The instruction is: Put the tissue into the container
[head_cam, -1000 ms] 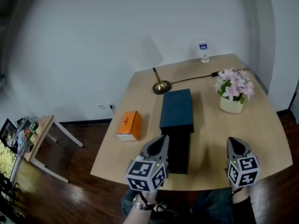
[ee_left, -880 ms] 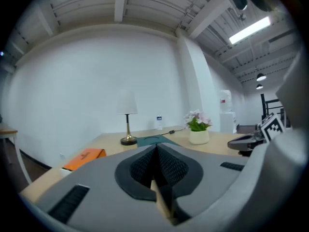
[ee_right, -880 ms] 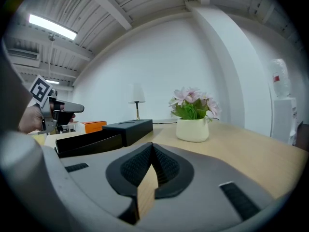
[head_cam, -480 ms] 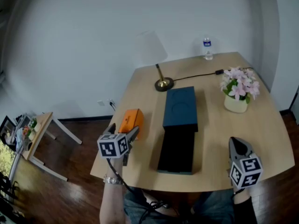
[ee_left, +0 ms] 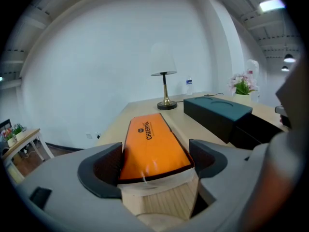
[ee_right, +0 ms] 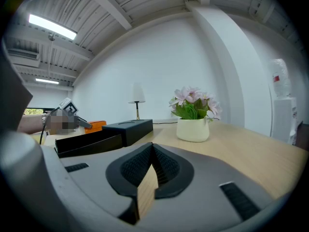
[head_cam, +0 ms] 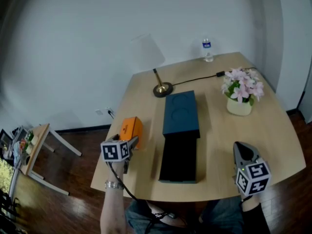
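An orange tissue pack [head_cam: 129, 129] lies near the table's left edge. My left gripper [head_cam: 128, 144] is at its near end. In the left gripper view the pack [ee_left: 152, 141] lies between the jaws of that gripper [ee_left: 154, 161], which are closing, the pads close beside its sides. The container is a dark blue box [head_cam: 181, 113] with a black drawer [head_cam: 179, 157] pulled out toward me; it also appears as the box [ee_left: 217, 111] and the drawer [ee_right: 87, 143]. My right gripper [head_cam: 242, 151] hovers at the front right, shut and empty [ee_right: 152, 166].
A lamp [head_cam: 161, 88] with a white shade stands behind the box, its cable [head_cam: 195, 82] running right. A pot of pink flowers [head_cam: 239, 105] sits at the right, a water bottle [head_cam: 207, 50] at the far edge. A small side table [head_cam: 36, 145] stands on the floor at the left.
My left gripper moved left from the drawer's front to the orange pack and went from shut to open around it. The right gripper stayed in place, shut.
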{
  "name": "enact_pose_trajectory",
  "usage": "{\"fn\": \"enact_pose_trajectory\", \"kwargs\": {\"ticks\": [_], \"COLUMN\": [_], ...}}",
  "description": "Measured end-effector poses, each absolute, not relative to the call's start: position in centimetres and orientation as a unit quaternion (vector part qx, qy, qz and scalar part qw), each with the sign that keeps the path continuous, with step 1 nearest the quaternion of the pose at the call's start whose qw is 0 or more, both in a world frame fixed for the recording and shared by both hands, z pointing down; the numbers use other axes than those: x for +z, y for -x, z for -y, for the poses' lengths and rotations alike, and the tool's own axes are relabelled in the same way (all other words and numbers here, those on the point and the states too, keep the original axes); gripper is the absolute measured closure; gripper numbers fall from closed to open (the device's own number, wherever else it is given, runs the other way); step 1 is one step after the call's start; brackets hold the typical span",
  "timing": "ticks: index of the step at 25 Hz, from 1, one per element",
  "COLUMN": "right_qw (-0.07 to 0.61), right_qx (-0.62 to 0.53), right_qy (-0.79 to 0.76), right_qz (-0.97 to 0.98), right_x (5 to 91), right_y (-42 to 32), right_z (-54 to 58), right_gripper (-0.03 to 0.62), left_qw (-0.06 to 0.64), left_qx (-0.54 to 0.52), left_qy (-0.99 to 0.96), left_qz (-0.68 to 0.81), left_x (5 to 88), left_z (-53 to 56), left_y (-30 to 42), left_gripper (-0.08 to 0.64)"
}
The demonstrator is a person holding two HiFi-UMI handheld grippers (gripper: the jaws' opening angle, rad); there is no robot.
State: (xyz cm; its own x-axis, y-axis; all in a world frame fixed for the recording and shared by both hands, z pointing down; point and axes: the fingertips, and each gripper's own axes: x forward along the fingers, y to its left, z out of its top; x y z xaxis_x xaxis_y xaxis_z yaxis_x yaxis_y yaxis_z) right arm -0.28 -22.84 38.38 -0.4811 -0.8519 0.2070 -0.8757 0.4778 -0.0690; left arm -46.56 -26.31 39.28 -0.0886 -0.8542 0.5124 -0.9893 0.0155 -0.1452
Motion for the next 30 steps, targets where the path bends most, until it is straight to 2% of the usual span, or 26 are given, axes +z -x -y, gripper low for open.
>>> {"fn": "enact_pose_trajectory", "kwargs": {"ticks": [5,13,19,24,30], "right_qw": [0.072,0.071,0.071,0.070,0.069], "right_qx": [0.082,0.083,0.083,0.082,0.083], "right_qy": [-0.506,-0.505,-0.506,-0.508,-0.509], "right_qz": [0.856,0.856,0.855,0.855,0.854], "right_x": [38.3,38.3,38.1,37.9,38.1], "right_y": [0.3,0.4,0.4,0.5,0.5], "right_z": [22.9,22.9,22.8,22.8,22.9], "right_gripper": [0.601,0.601,0.601,0.601,0.600], "left_qw": [0.128,0.104,0.075,0.082,0.094], "left_qx": [0.235,0.178,0.149,0.134,0.136], "left_qy": [-0.654,-0.667,-0.714,-0.752,-0.753], "left_qz": [0.708,0.716,0.680,0.640,0.637], "left_x": [38.7,35.6,31.8,31.6,32.5], "left_z": [26.1,23.1,18.3,16.0,15.2], "left_y": [46.7,44.8,35.9,28.2,24.2], "left_gripper": [0.199,0.227,0.230,0.233,0.235]}}
